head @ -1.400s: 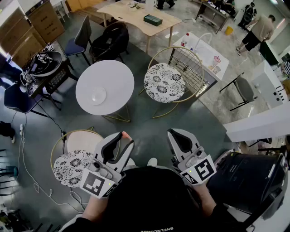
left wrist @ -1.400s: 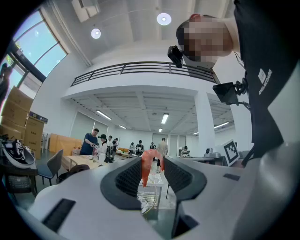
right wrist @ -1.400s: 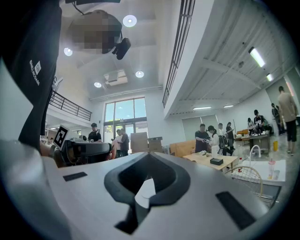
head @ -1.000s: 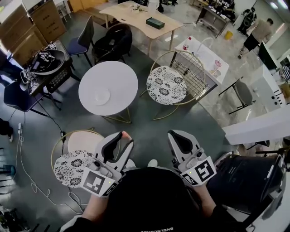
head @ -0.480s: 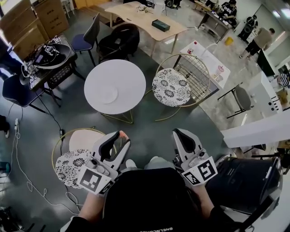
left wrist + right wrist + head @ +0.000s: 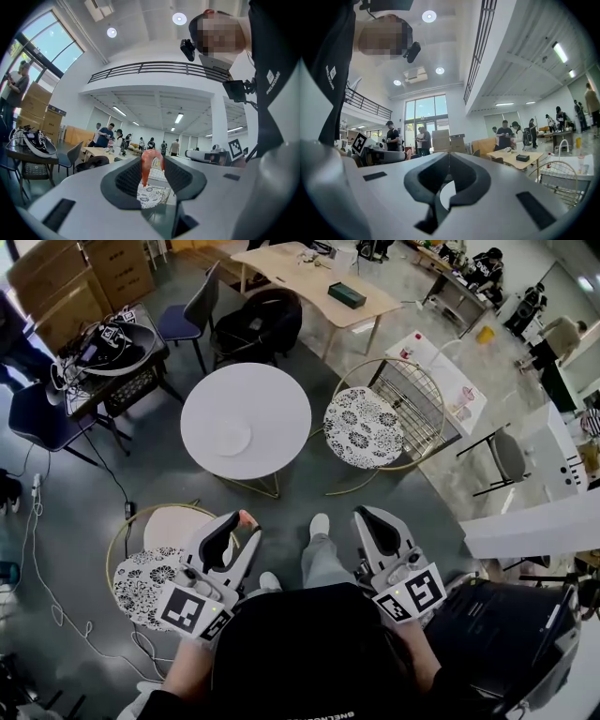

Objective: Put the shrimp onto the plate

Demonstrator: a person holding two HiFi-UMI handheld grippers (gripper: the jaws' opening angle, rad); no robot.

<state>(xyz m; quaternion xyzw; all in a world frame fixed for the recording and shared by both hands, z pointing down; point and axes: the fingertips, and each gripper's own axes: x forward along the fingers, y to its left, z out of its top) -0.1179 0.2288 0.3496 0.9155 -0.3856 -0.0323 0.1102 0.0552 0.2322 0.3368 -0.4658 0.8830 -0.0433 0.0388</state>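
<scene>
**Head view.** You hold your left gripper (image 6: 240, 524) low, in front of your body. A pink shrimp (image 6: 247, 517) is pinched at its tip. Your right gripper (image 6: 371, 520) is beside it, with its jaws pressed together. Each gripper has a cube with a black and white square on it, one on the left (image 6: 185, 612) and one on the right (image 6: 413, 593). These are patterns, not words.

The white plate (image 6: 230, 438) sits on the round white table (image 6: 272, 395), well apart from the shrimp. There is a flowery chair (image 6: 364, 427) to the right of that table. Another flowery chair (image 6: 143, 584) is just beside your left gripper.

A dark box (image 6: 347, 294) lies on the far wooden table (image 6: 291, 273). Brown cardboard boxes (image 6: 70, 292) are stacked at the top left. A big black case (image 6: 506, 615) is by your right arm, and you cannot see what is in it. There is white print on your black shirt (image 6: 309, 652) at the very bottom, but it is cut off and cannot be read.

**Left gripper view.** The two jaws squeeze the shrimp between their tips, and it hangs curled with its tail down. Through the gap you can see a flowery chair seat. There is a small white label on your shirt, and it is too small to read.

**Right gripper view.** The jaw tips touch each other and hold nothing. A bit of the white table shows through the hole behind the tips. The white print on your shirt is too small to read here too.
</scene>
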